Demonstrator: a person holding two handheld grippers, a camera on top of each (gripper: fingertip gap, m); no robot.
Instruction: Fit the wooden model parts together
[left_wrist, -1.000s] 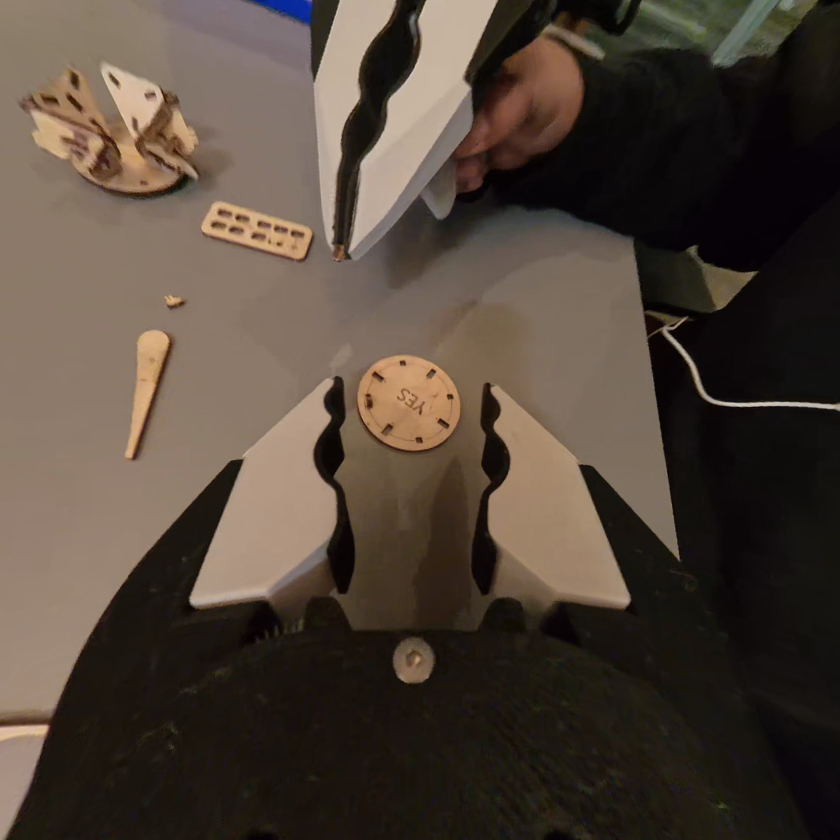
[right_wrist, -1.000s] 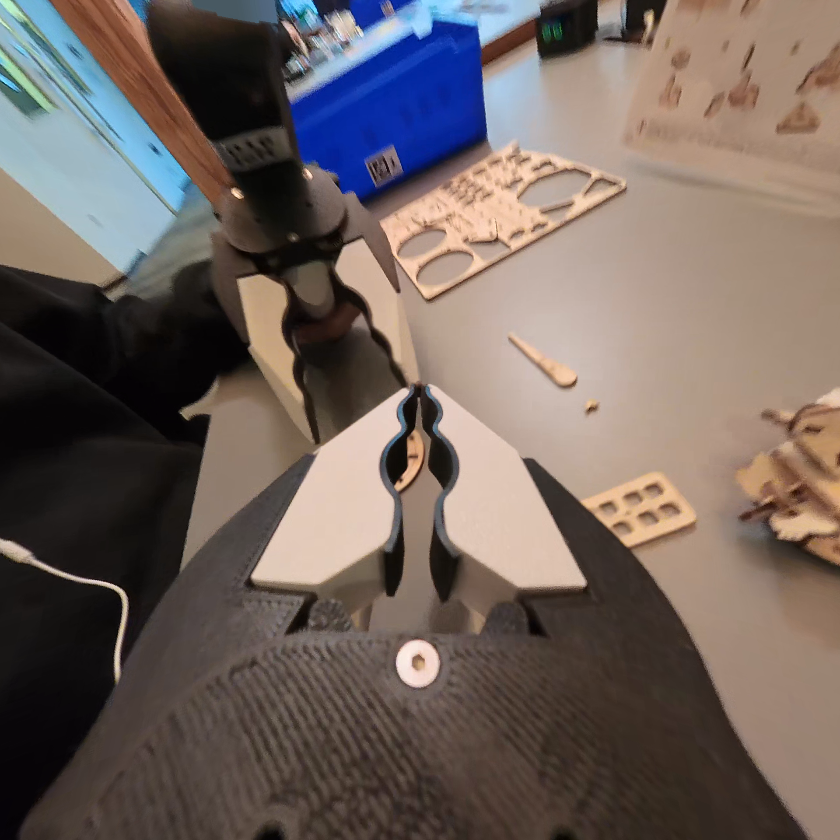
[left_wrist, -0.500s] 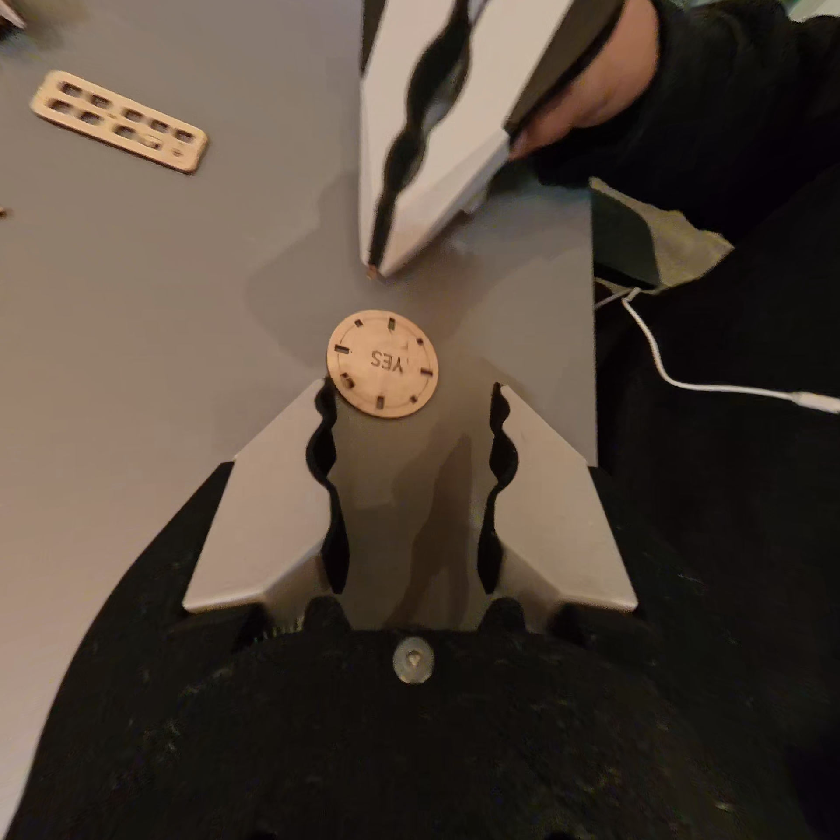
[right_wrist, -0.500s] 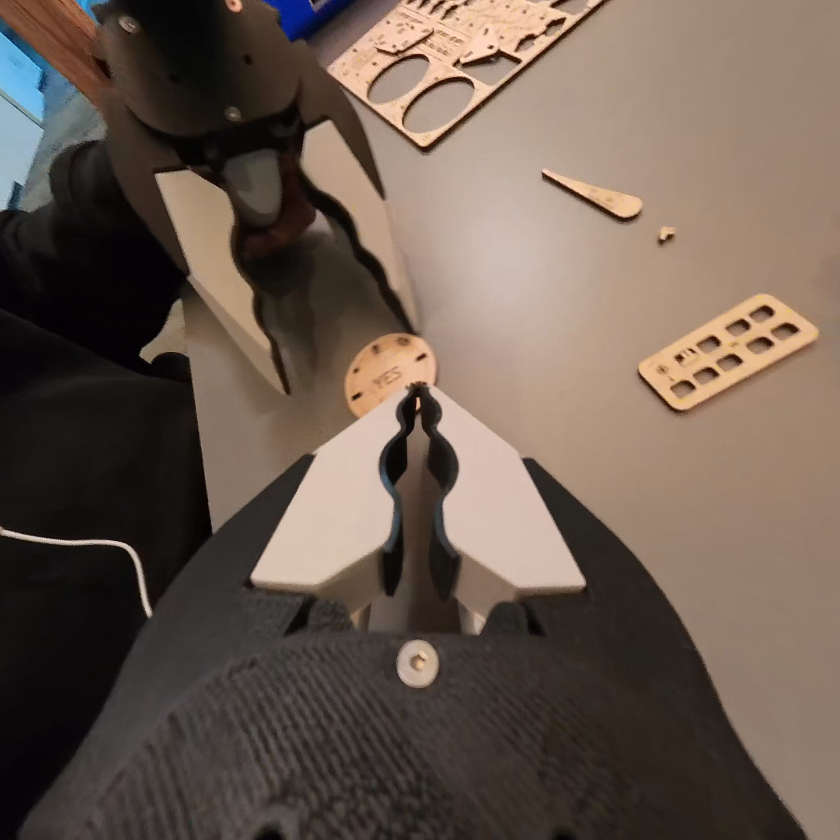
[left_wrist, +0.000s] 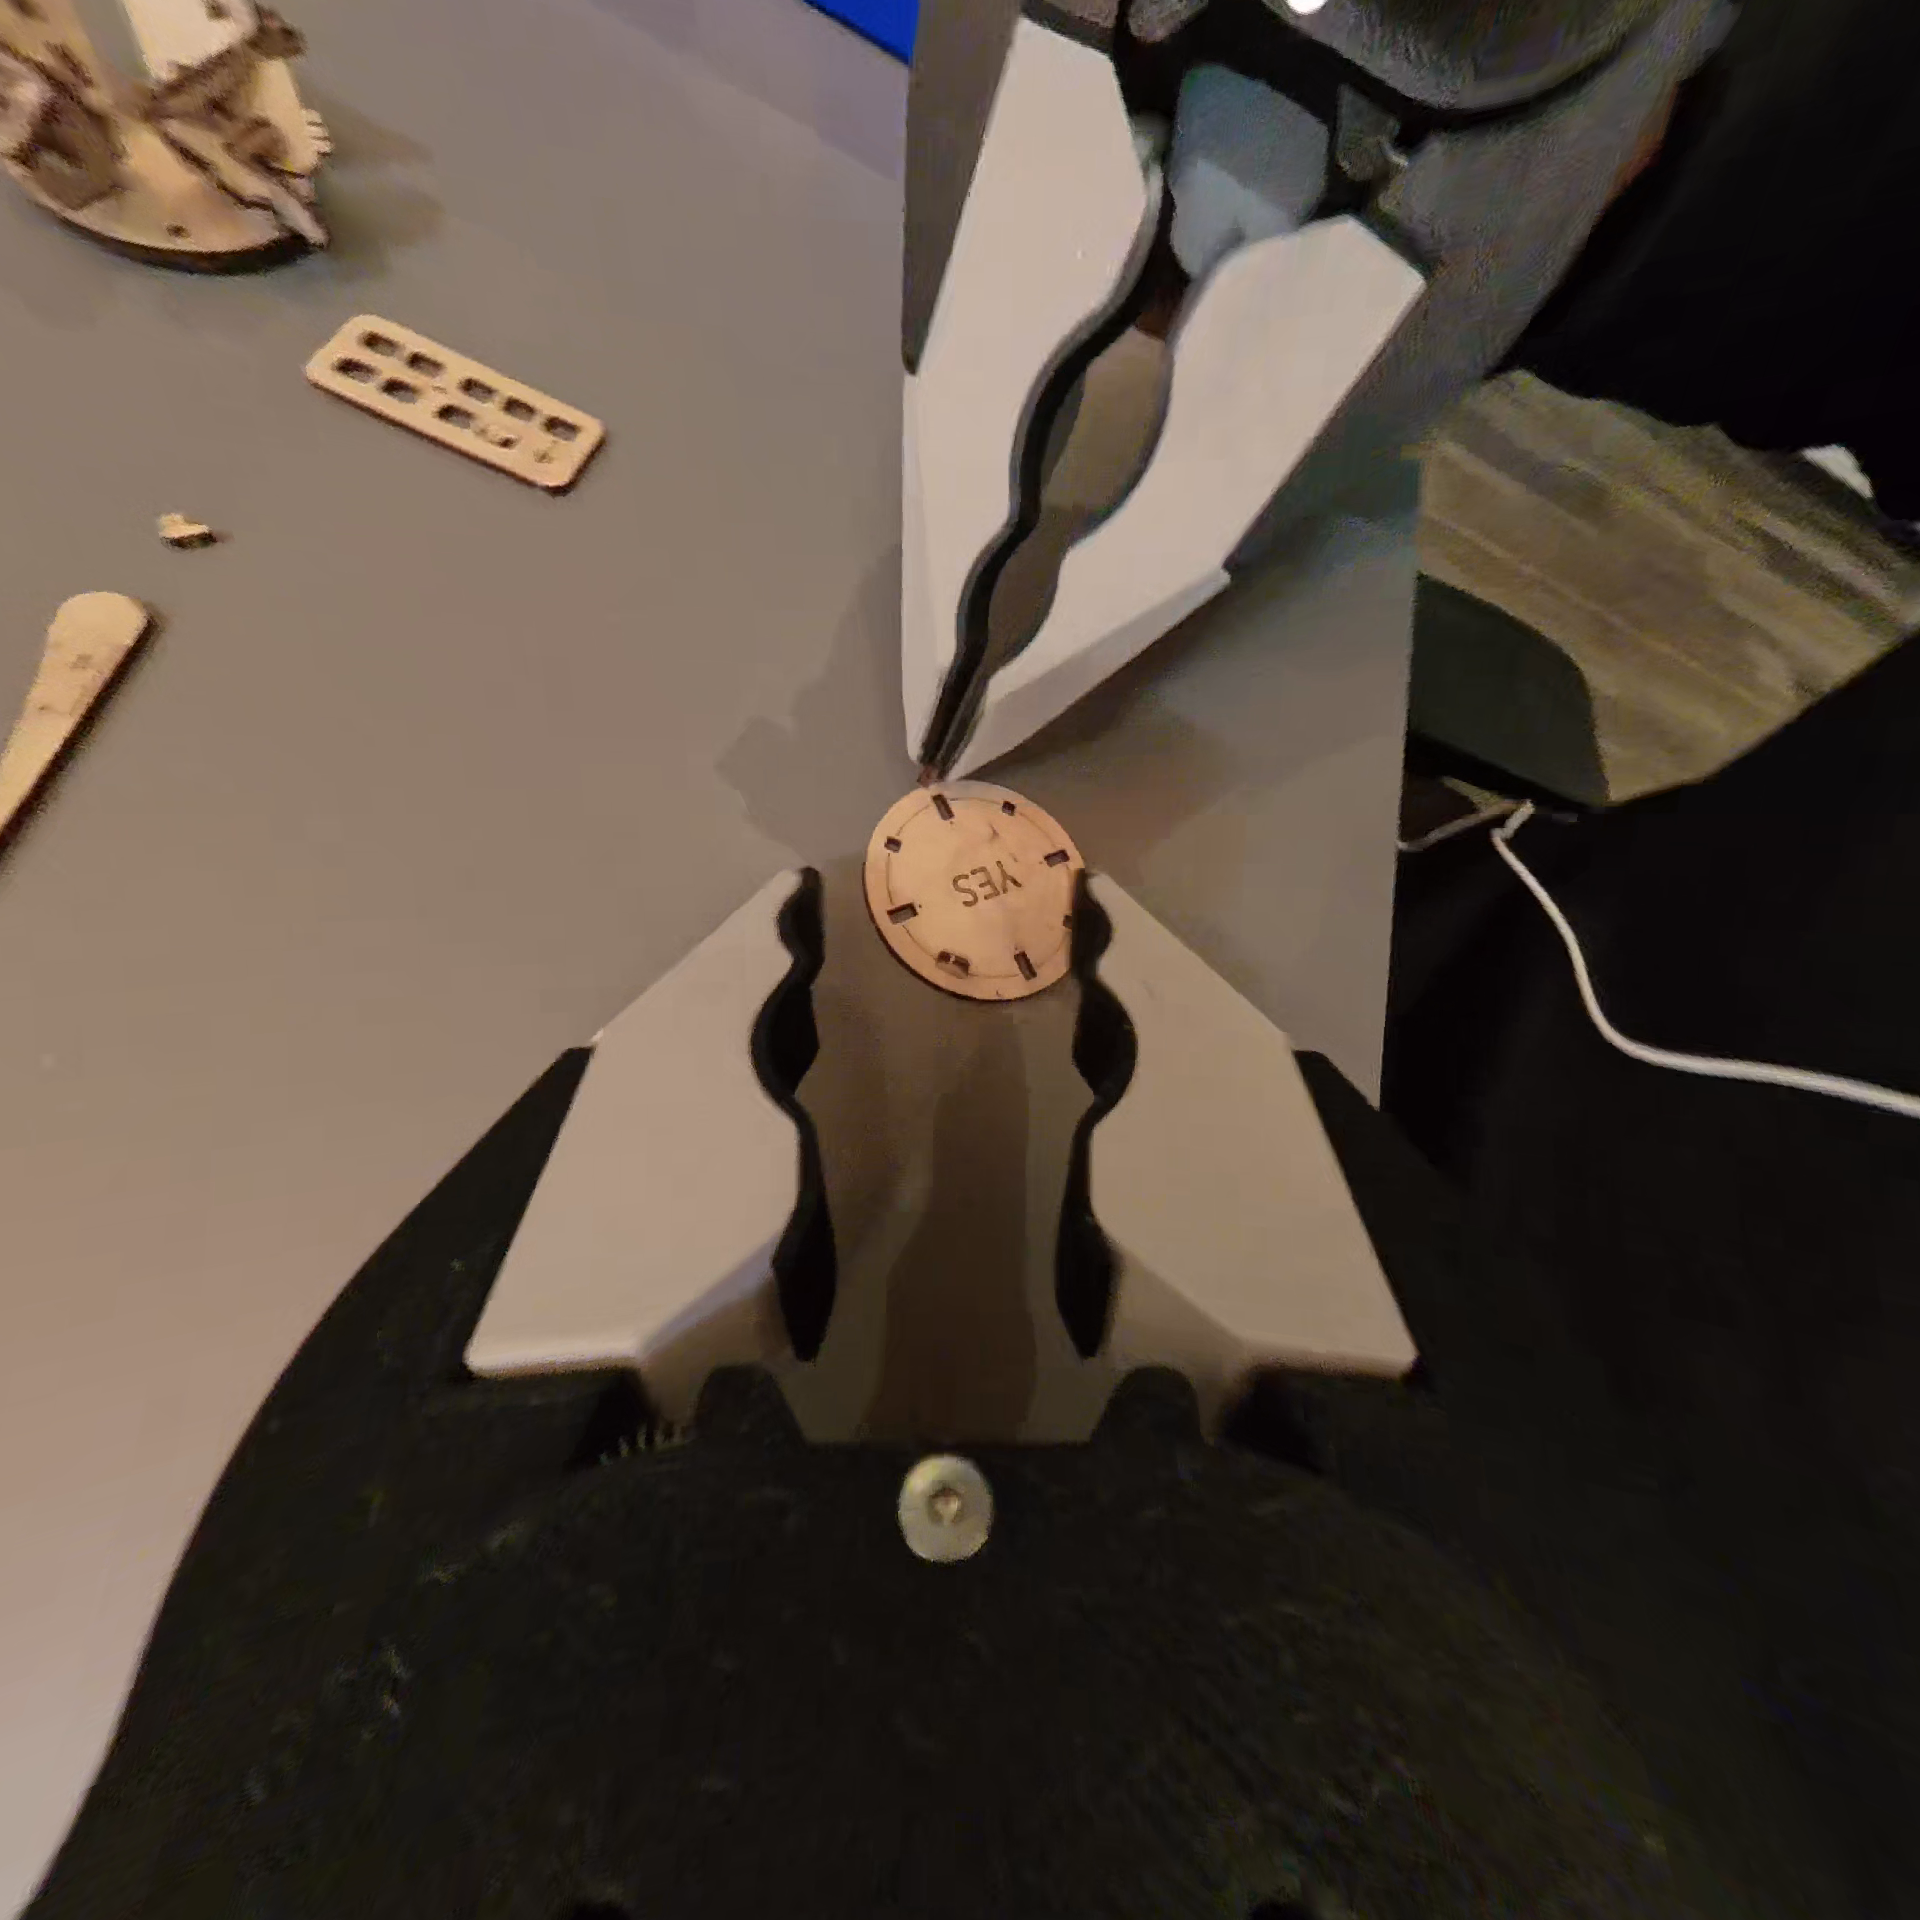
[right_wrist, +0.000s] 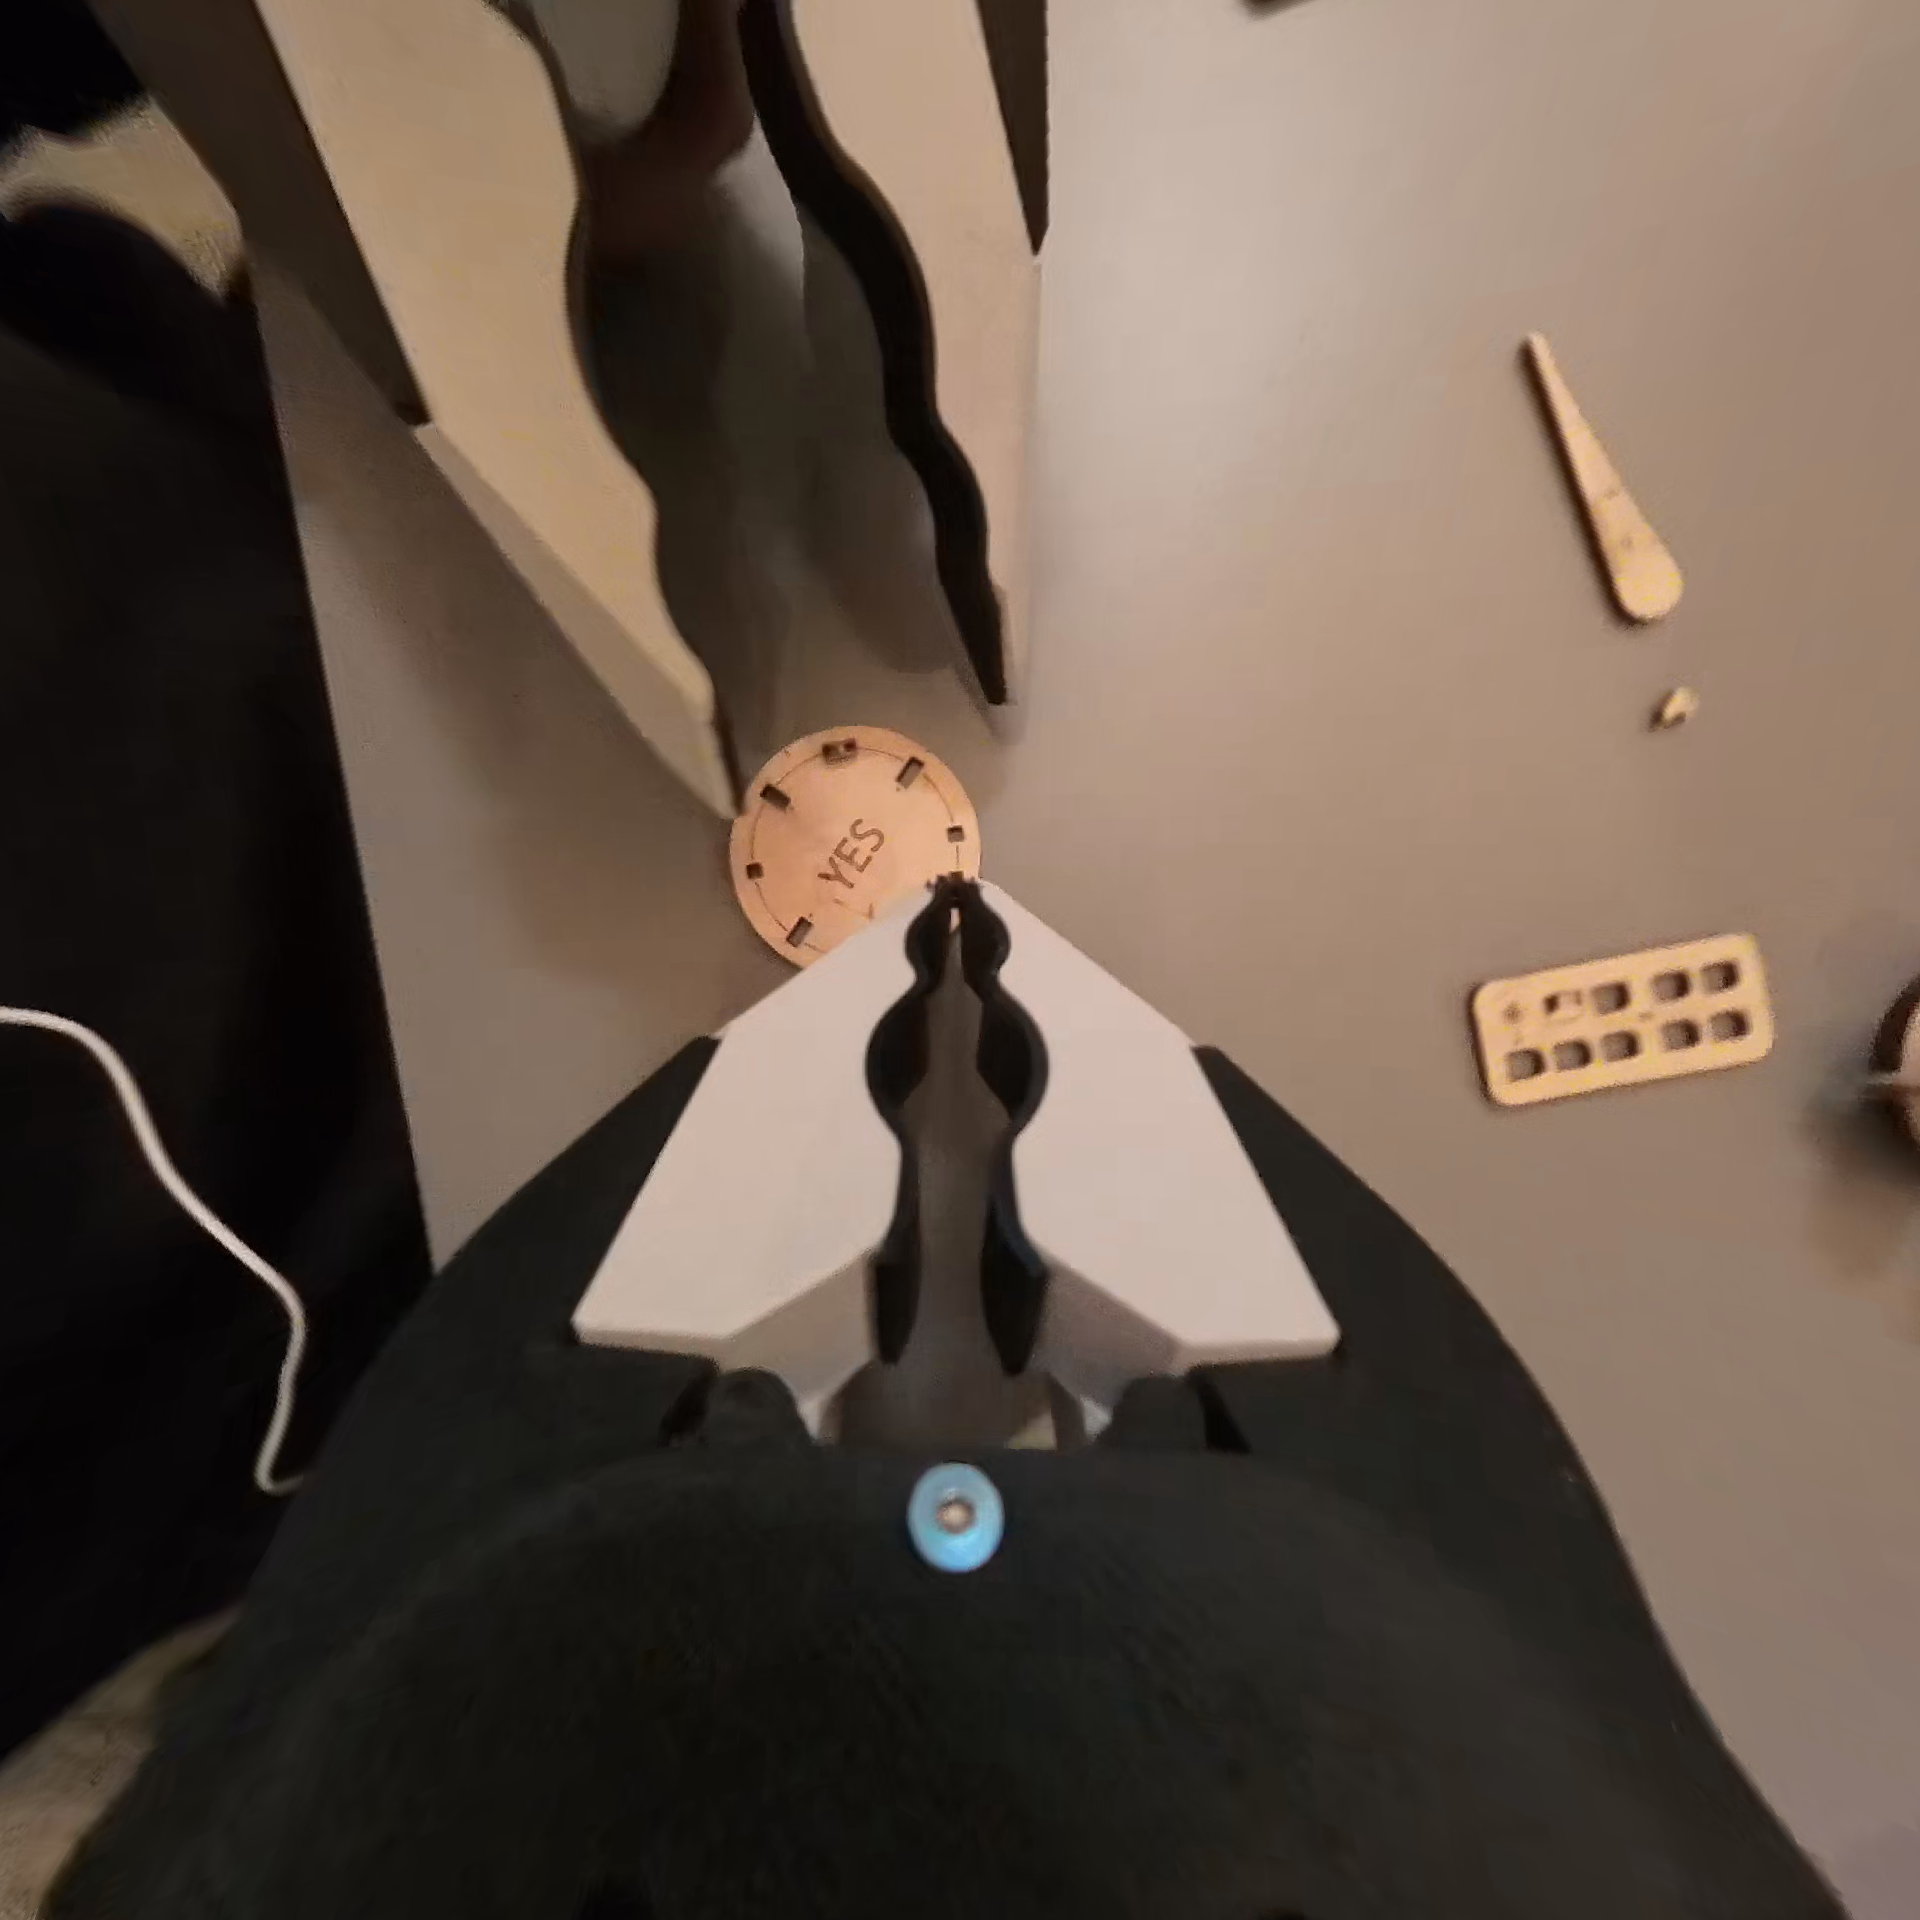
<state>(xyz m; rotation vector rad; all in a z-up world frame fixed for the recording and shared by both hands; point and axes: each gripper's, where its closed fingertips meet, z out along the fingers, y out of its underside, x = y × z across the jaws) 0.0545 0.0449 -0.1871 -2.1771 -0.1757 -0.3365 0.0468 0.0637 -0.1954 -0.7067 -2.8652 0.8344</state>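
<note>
A round wooden disc (left_wrist: 977, 894) with small slots lies flat on the grey table (left_wrist: 520, 727). My left gripper (left_wrist: 943, 894) is open around it: the right fingertip (left_wrist: 1086, 914) touches the disc's edge and the left fingertip (left_wrist: 802, 904) stands a little off it. My right gripper (right_wrist: 951, 888) is shut on a tiny brown wooden bit (left_wrist: 928, 774) that pokes out at its tips, right at the disc's far rim. The disc (right_wrist: 847, 847) also shows in the right wrist view, with the left gripper (right_wrist: 862, 743) beyond it and the right gripper (left_wrist: 935, 753) in the left wrist view.
A slotted rectangular wooden plate (left_wrist: 454, 402), a tapered wooden stick (left_wrist: 62, 686), a small wood crumb (left_wrist: 187, 531) and a part-built wooden model (left_wrist: 156, 145) lie to the left. The table's edge (left_wrist: 1397, 831) runs close to the disc's right, with a white cable (left_wrist: 1662, 1049) past it. The grippers are tip to tip, or close to it.
My left jaws narrowed around the disc until the right fingertip met its edge. My right gripper stayed shut and came down until its tip reached the disc's far rim.
</note>
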